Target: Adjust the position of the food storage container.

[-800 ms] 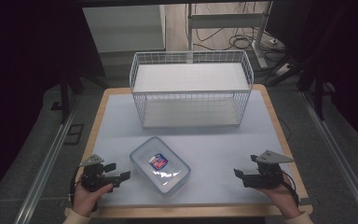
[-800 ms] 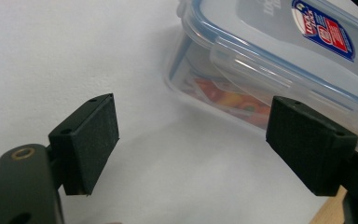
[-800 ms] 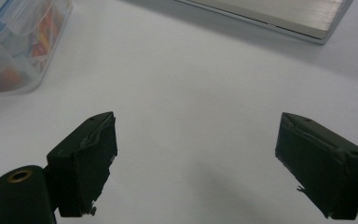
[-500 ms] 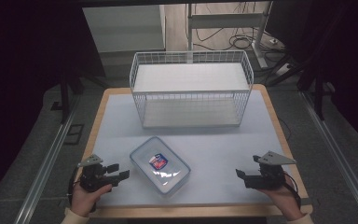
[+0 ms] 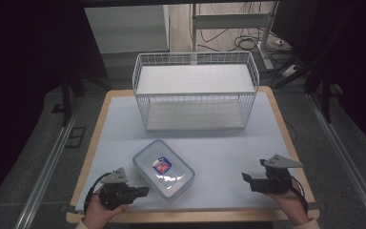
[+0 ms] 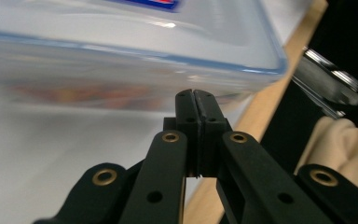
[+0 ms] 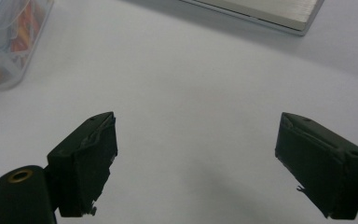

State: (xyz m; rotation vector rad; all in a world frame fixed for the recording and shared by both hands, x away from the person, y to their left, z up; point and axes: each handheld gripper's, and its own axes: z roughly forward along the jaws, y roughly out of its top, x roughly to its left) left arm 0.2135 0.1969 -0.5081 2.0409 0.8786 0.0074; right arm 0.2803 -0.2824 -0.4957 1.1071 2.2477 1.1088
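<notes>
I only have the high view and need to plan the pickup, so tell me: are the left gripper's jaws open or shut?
Observer: The left gripper is shut, jaws pressed together, nothing between them.
Operator: How near is it to the box?
Observer: In the left gripper view its tips point at the clear box's side wall, close by; whether they touch I cannot tell.
Operator: And the right one?
Observer: The right gripper is wide open over bare white table.
</notes>
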